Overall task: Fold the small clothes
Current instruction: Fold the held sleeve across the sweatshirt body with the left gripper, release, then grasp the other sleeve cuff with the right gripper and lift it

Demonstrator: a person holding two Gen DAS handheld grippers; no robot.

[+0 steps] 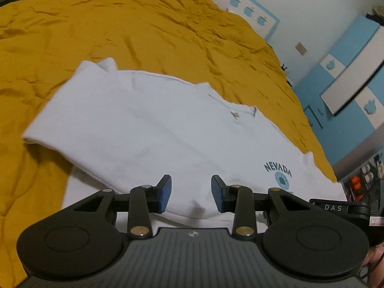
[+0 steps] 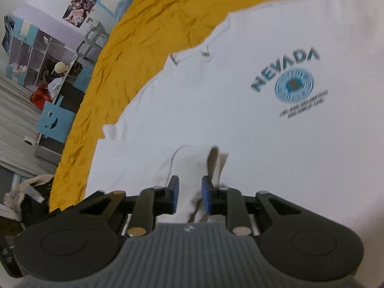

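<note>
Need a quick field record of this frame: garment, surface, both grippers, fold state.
garment: white T-shirt, NEVADA print facing up
surface: mustard-yellow bedspread, wrinkled
left gripper: open, over the shirt's near edge, nothing between its pads
right gripper: pads close on either side of a raised bunch of shirt fabric; contact cannot be told
fold state: one side already folded over, seen in the left wrist view; collar still exposed
</note>
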